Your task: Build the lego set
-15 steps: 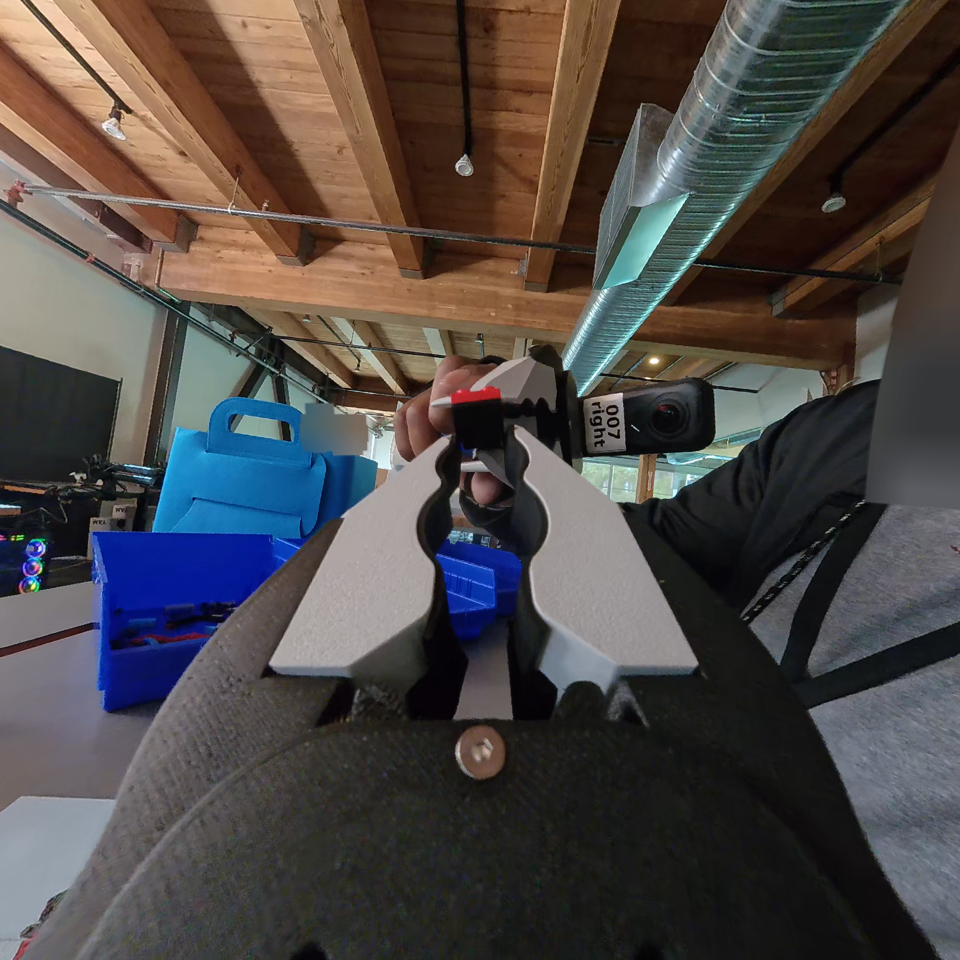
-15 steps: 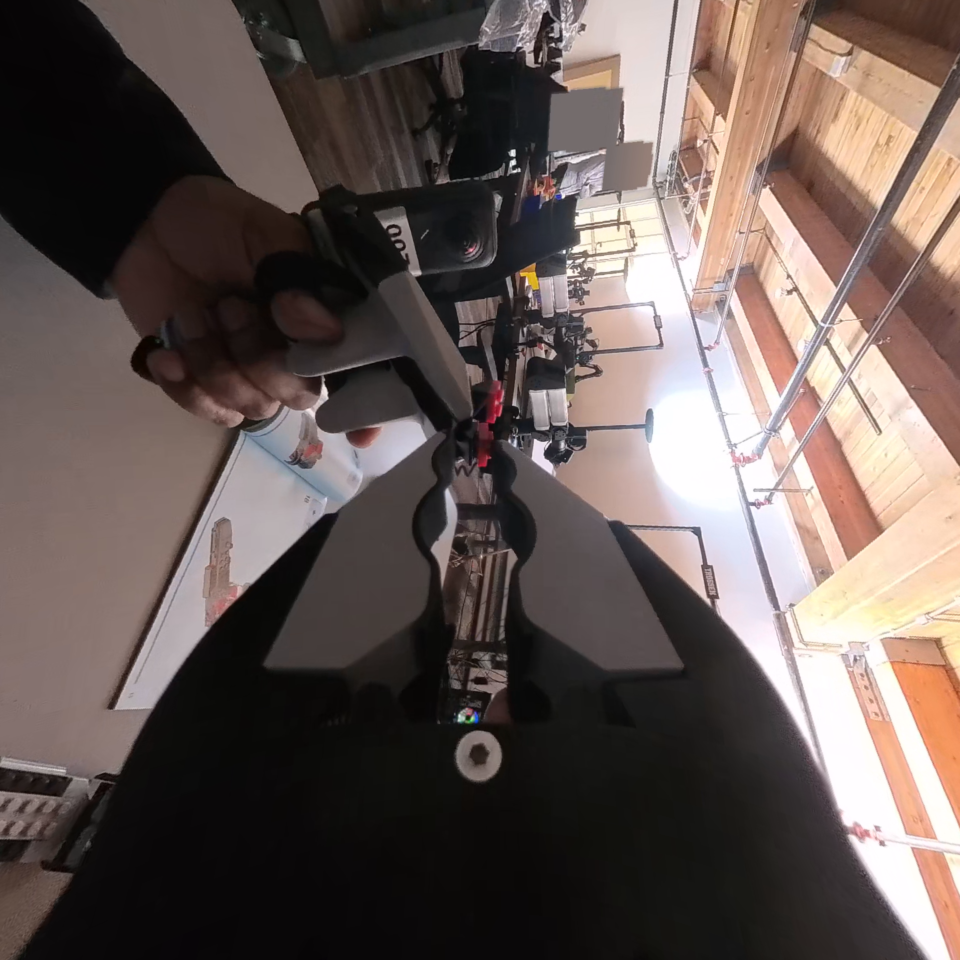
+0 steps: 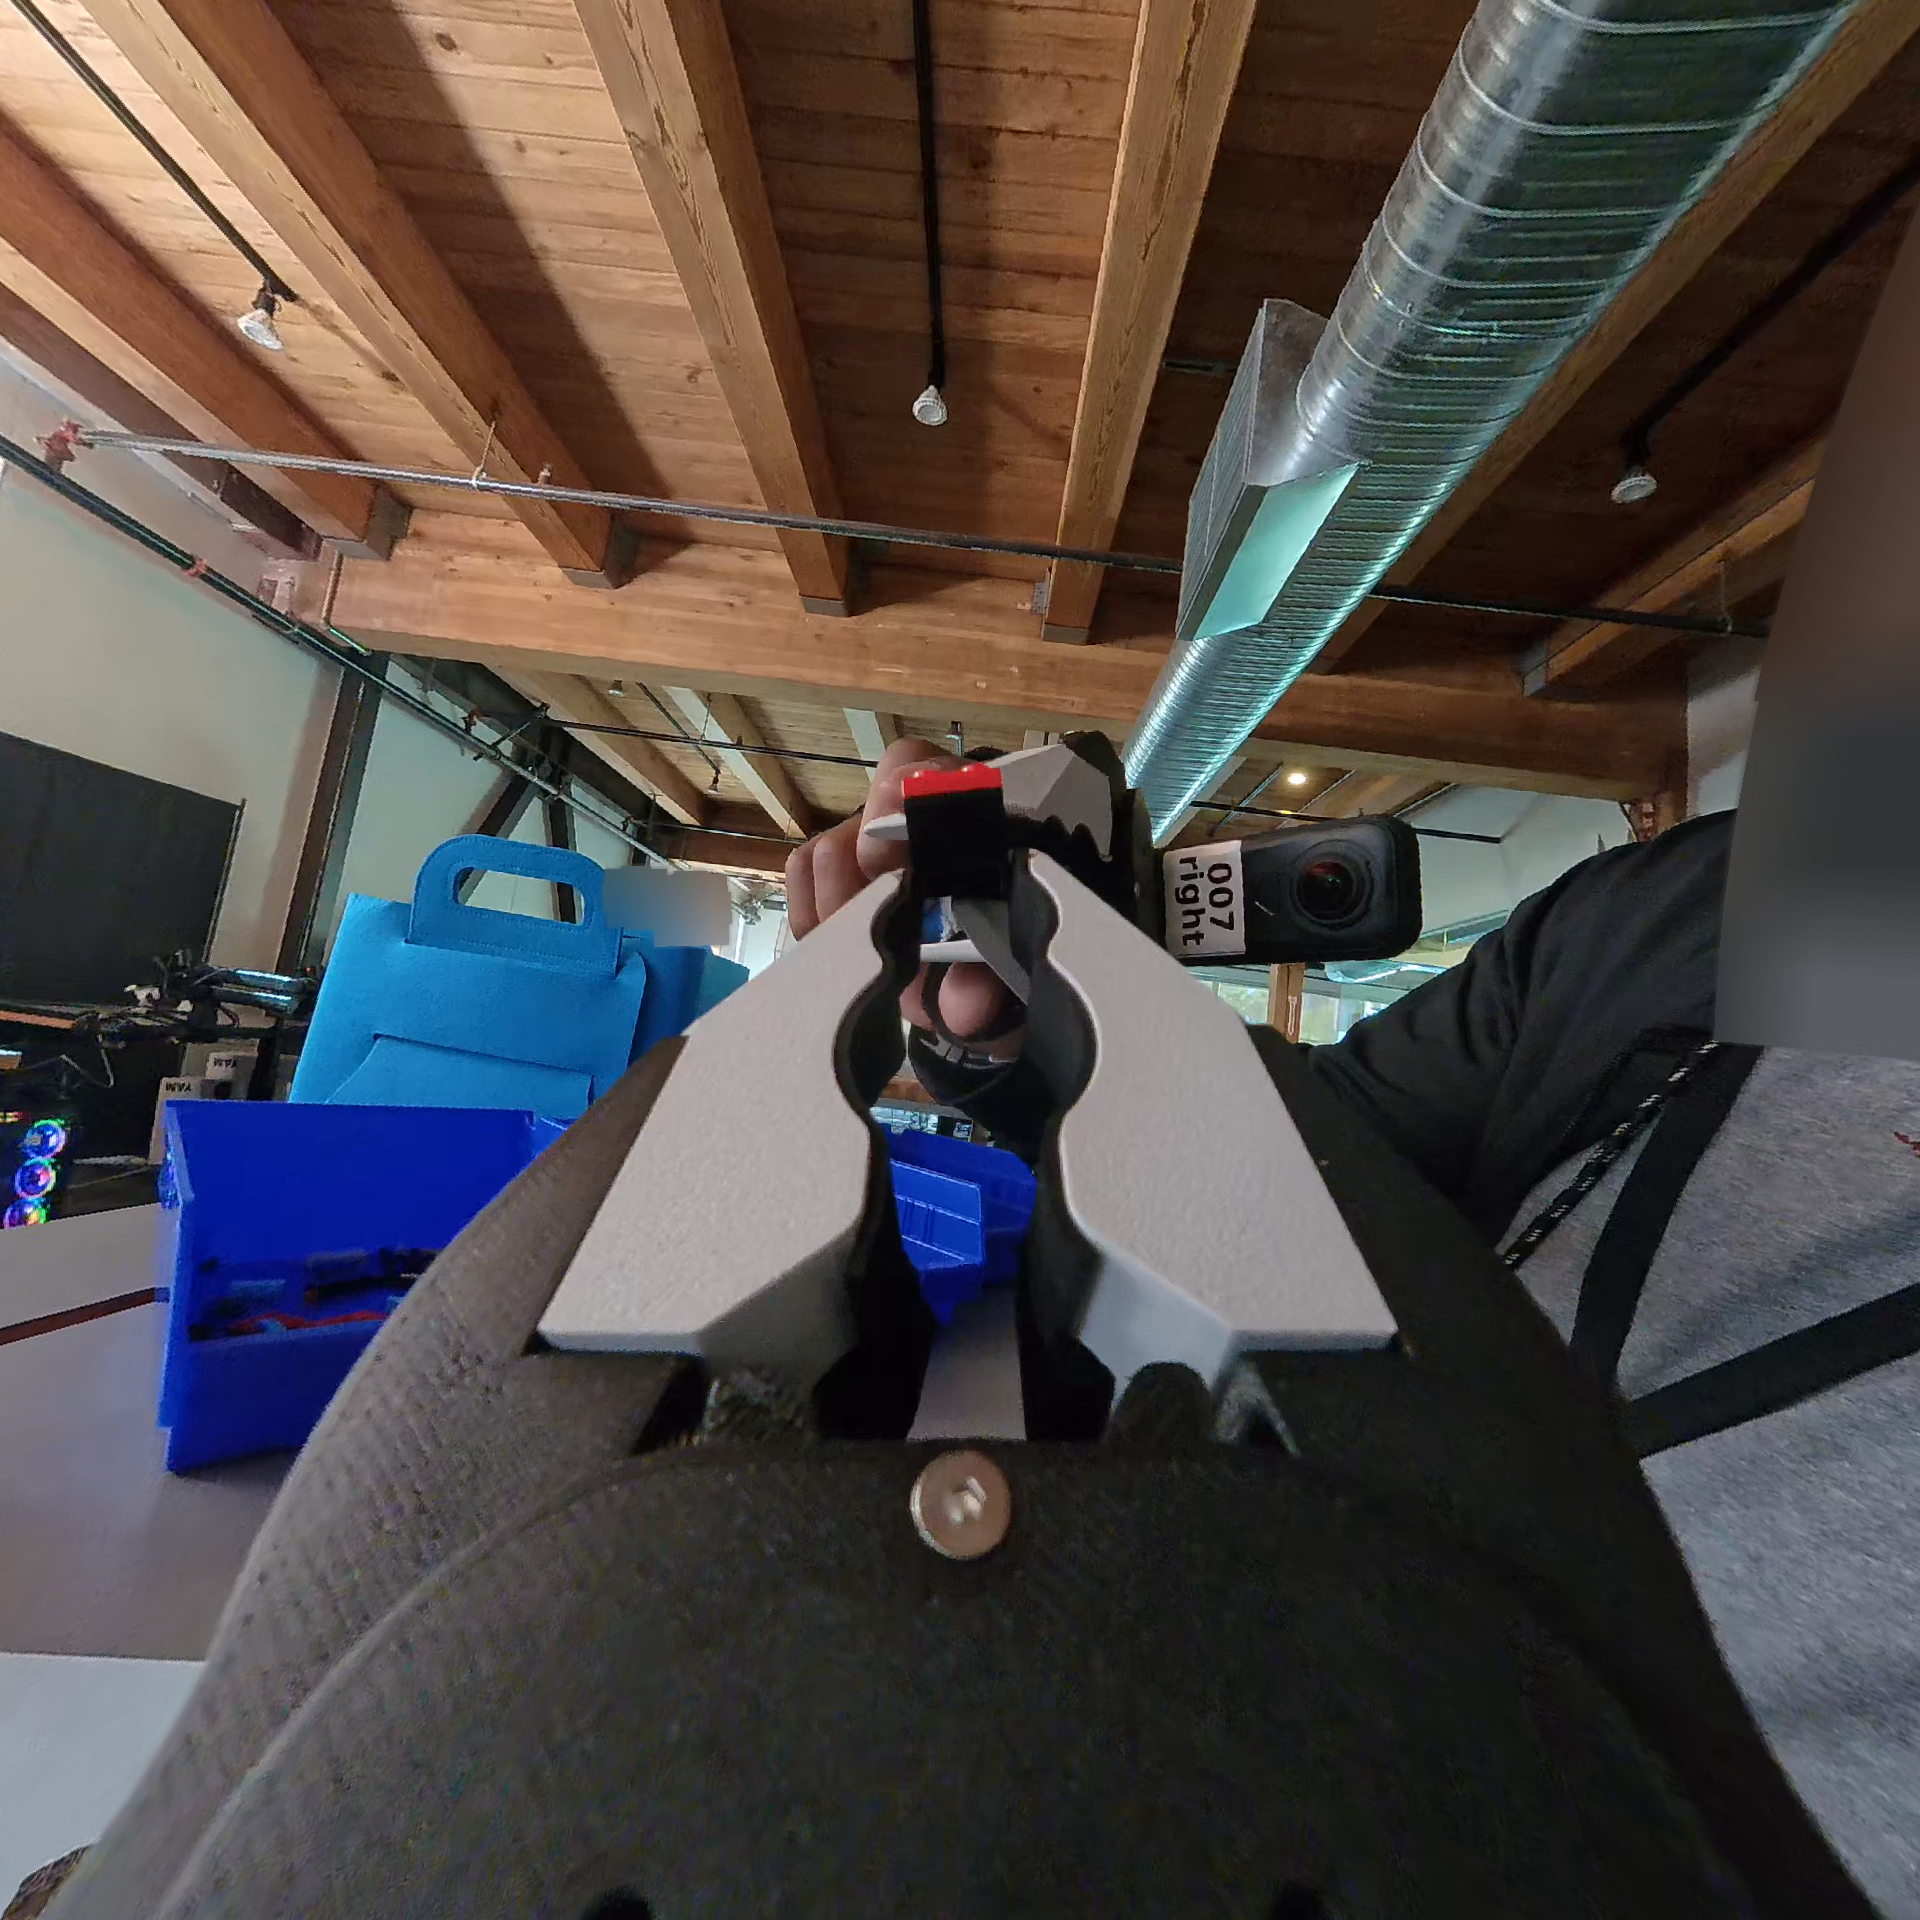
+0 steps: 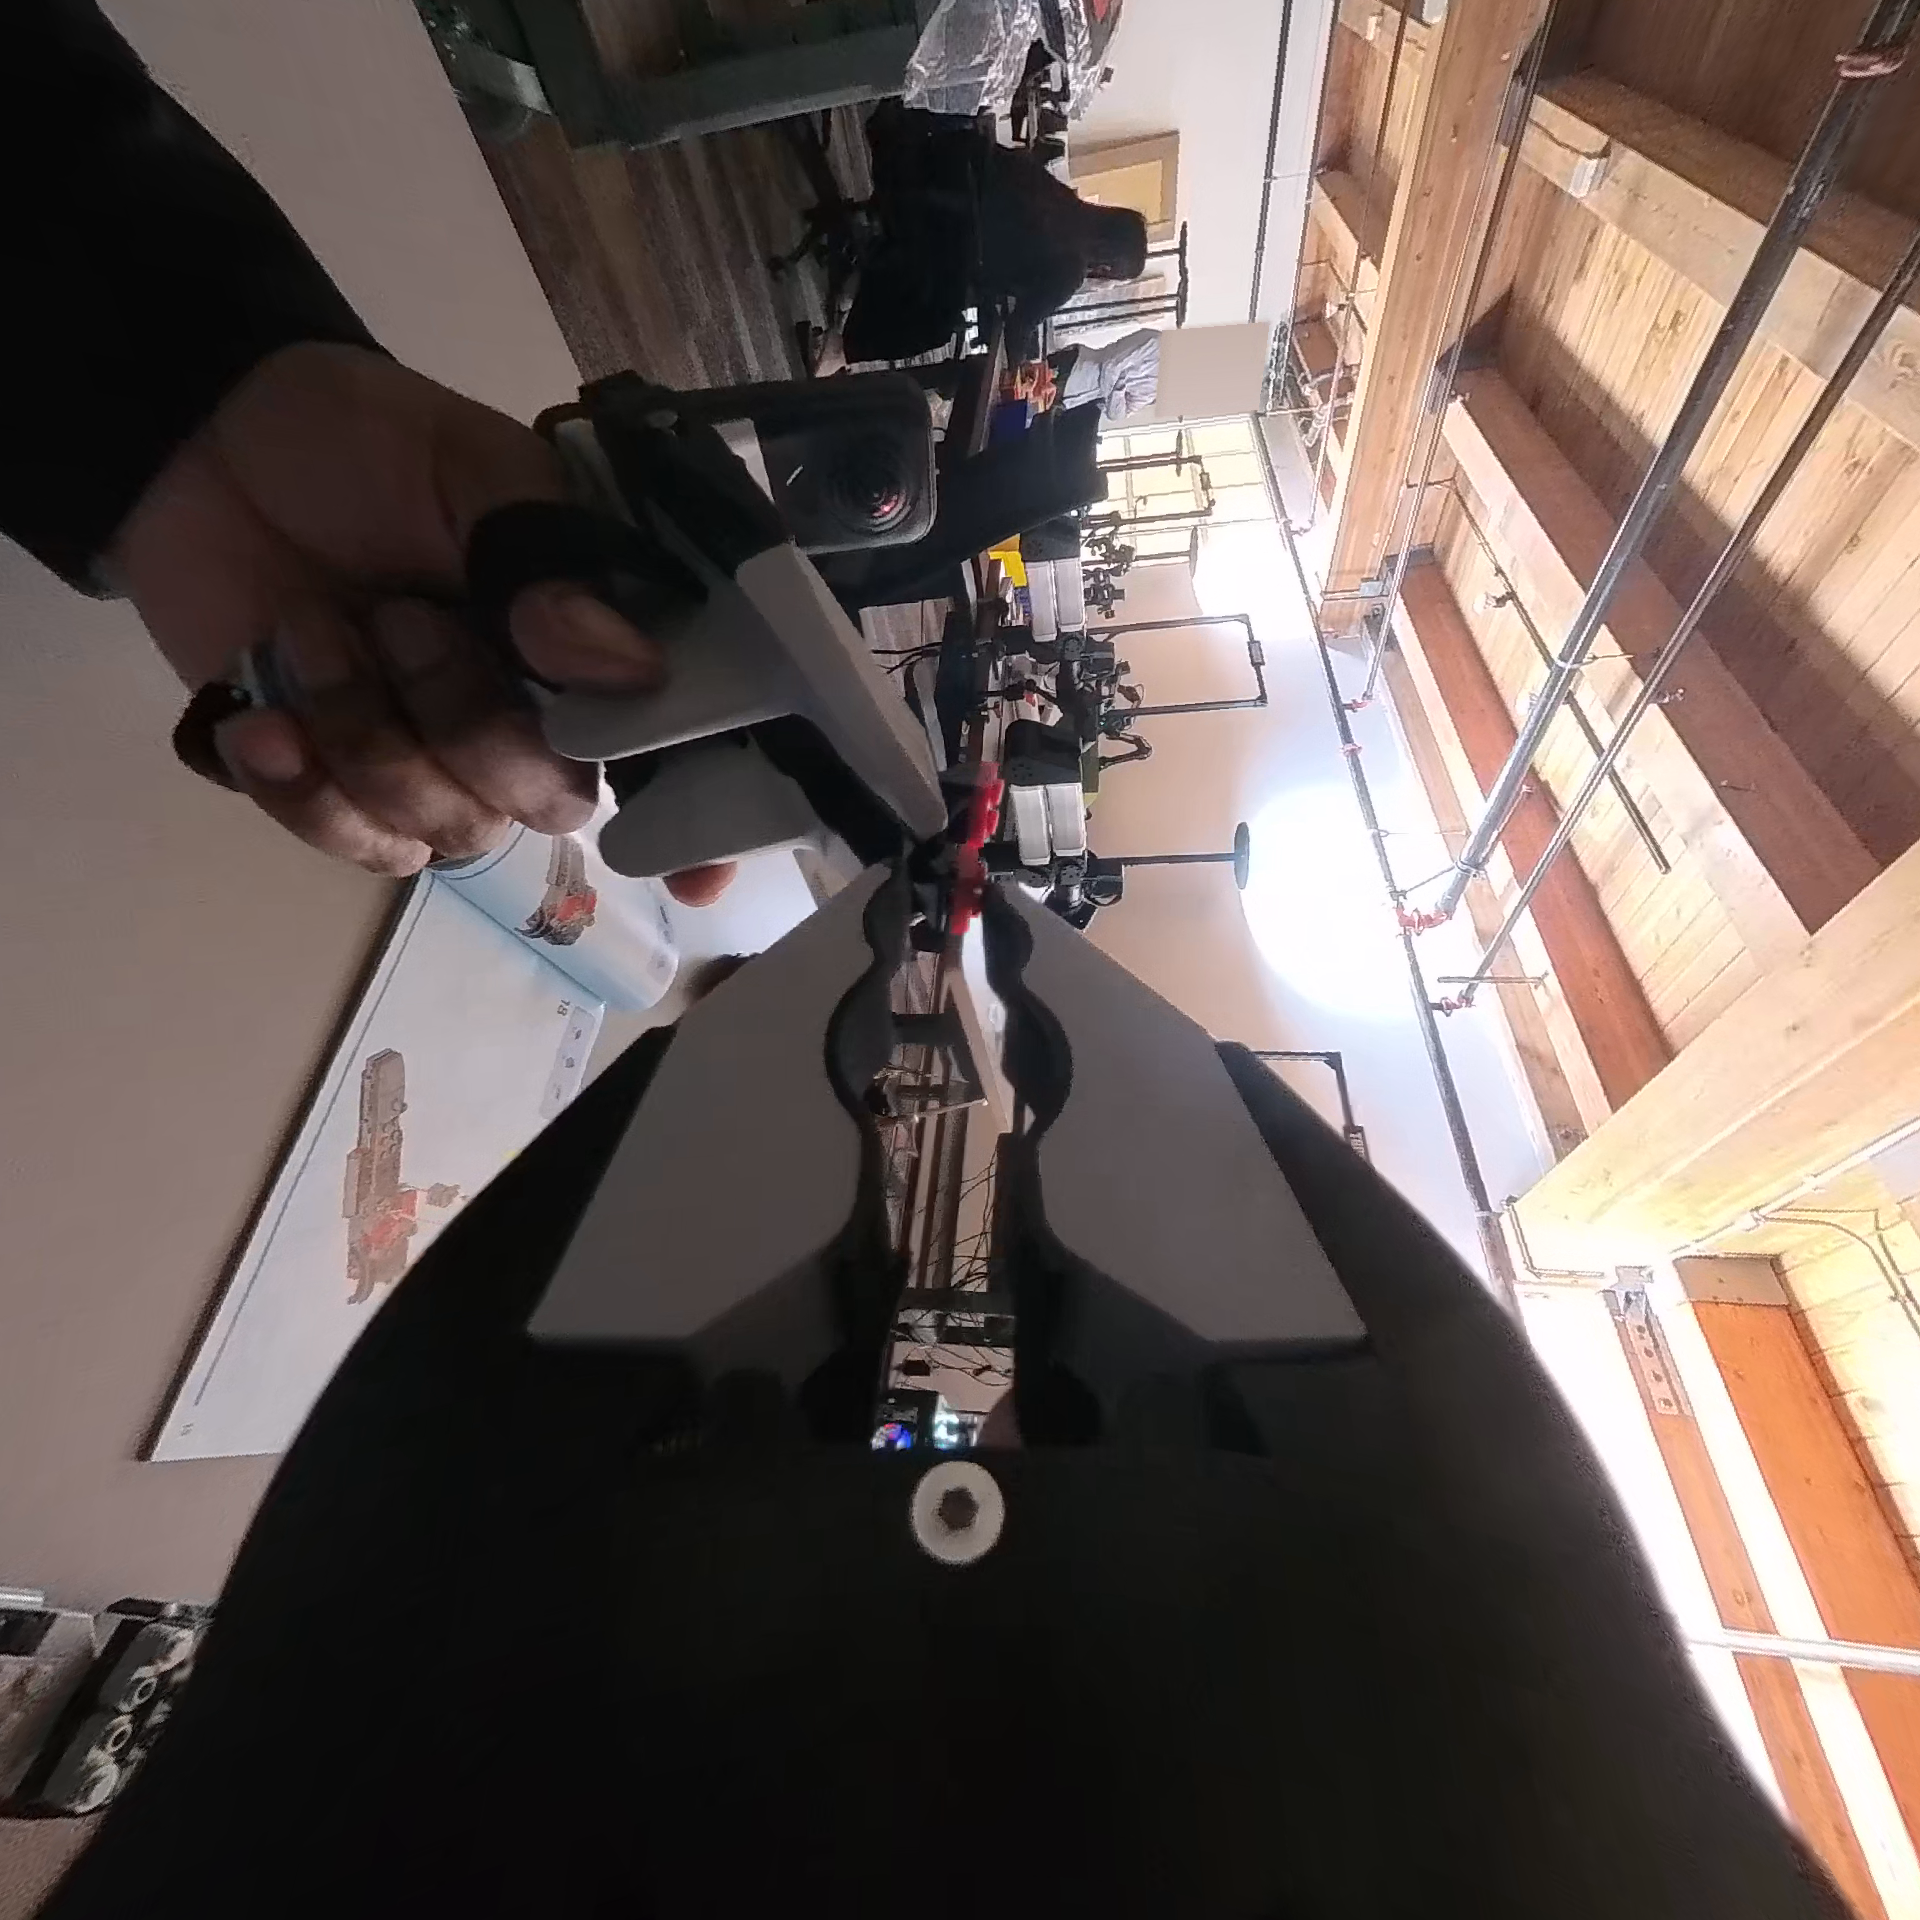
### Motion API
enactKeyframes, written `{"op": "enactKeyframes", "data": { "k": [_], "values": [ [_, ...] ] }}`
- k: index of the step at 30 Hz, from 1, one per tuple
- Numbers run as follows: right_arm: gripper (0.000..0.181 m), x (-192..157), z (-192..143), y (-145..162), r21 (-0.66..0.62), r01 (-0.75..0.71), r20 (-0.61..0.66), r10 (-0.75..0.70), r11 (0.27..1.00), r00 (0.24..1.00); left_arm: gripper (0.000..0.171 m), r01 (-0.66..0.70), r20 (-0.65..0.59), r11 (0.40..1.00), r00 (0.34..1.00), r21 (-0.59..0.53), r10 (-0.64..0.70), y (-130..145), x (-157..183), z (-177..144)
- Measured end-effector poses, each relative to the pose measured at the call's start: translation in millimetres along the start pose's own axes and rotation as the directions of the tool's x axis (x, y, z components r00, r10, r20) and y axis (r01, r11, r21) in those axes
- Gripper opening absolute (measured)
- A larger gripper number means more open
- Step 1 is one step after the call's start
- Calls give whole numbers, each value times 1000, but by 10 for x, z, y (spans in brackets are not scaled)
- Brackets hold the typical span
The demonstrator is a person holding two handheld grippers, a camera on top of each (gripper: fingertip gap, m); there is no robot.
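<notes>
In the left wrist view, the left gripper (image 3: 956, 883) is clamped on a small black-and-red lego piece (image 3: 951, 831), raised well above the blue parts bin (image 3: 312, 1226) — presumably for joining in mid-air. In the right wrist view, the right gripper (image 4: 940, 894) is pinched on the same piece (image 4: 966, 857), the instruction booklet (image 4: 343, 1143) lying open below for reference.
</notes>
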State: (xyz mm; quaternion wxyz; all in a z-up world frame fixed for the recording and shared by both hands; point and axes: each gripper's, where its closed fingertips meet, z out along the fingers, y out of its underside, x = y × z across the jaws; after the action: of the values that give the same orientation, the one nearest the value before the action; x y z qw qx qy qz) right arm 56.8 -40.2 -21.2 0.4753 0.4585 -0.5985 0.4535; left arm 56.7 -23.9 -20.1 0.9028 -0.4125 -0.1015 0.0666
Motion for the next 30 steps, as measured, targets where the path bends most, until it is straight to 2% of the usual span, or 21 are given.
{"op": "enactKeyframes", "data": {
  "k": [17,30],
  "values": [
    [15,42,3,-30,24,-30,-41,31,999,999,17,-5,-7,999,1000,47,6,-46,23,6],
    [12,33,-1,0,2,-41,20,41,999,999,18,25,-1,998,1000,53,-25,-39,-11,6]
  ]
}}
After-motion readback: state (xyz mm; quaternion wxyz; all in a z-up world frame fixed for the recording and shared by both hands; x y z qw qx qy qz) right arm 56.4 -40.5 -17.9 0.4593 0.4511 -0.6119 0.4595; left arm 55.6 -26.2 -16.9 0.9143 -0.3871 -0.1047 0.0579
